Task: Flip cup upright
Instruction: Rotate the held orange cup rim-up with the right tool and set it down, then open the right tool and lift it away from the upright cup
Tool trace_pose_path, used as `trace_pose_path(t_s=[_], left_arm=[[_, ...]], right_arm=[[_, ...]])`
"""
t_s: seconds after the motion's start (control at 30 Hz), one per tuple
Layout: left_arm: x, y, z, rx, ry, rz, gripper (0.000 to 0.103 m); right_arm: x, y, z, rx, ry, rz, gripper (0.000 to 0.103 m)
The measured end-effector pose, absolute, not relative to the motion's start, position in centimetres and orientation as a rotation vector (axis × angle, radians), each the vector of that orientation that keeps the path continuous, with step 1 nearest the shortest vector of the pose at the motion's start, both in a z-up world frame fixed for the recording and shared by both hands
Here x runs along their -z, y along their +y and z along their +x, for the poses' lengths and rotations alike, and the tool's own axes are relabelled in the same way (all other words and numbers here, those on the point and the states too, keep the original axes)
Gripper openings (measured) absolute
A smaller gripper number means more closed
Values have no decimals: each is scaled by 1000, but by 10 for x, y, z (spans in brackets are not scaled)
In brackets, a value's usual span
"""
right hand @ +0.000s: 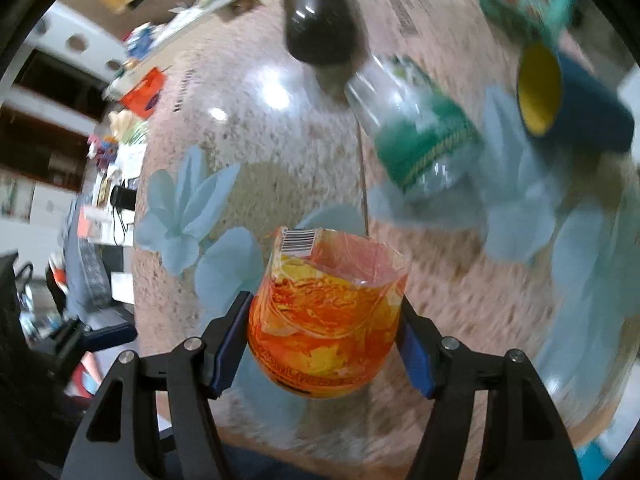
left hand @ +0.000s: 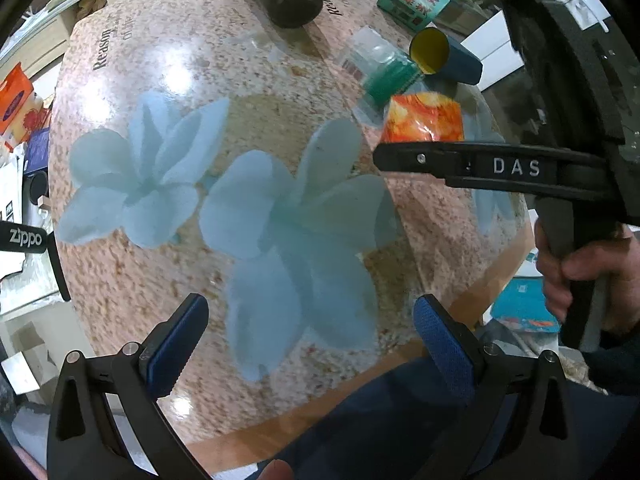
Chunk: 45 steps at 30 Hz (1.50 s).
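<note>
Blue-padded fingers (right hand: 230,344) of the right gripper (right hand: 324,344) clench the cup (right hand: 326,320), an orange-and-yellow marbled plastic cup with a barcode sticker near its rim, tilted with its mouth toward twelve o'clock above the bench (right hand: 280,140). At two o'clock lies a clear bottle (right hand: 420,140) with a green label, and past it a blue cup (right hand: 576,100) with yellow inside, on its side. A dark cylinder (right hand: 320,24) sits at twelve. The left gripper (left hand: 312,344) hangs released over the flowered bench top, whose near edge runs just beneath it, nothing between its fingers.
</note>
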State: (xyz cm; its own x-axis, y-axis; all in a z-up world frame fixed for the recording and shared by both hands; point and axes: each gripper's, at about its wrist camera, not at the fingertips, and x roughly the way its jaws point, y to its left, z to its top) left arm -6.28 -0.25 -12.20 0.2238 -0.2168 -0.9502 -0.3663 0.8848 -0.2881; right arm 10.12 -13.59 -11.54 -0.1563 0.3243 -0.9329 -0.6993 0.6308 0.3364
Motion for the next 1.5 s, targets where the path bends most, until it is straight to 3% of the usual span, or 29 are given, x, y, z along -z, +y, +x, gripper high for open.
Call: trace_pose_path(t_s=[0.3, 0.43, 0.67, 1.13, 1.37, 1.5], left_arm=[[133, -30, -56, -152, 1355, -556, 103], [143, -46, -58, -169, 1366, -557, 103], [169, -72, -55, -200, 1402, -541, 103], [192, -94, -30, -245, 1428, -504, 103], [179, -100, -38, -250, 1382, -478, 103], [161, -100, -44, -274, 1341, -461, 103]], right_arm=[[118, -138, 72, -1204, 981, -547, 66], [134, -147, 67, -1289, 857, -586, 66], [168, -161, 75, -1353, 830, -569, 66], [176, -165, 78, -1382, 851, -581, 67], [157, -170, 82, -1381, 882, -559, 93], [140, -172, 85, -1363, 882, -564, 95]])
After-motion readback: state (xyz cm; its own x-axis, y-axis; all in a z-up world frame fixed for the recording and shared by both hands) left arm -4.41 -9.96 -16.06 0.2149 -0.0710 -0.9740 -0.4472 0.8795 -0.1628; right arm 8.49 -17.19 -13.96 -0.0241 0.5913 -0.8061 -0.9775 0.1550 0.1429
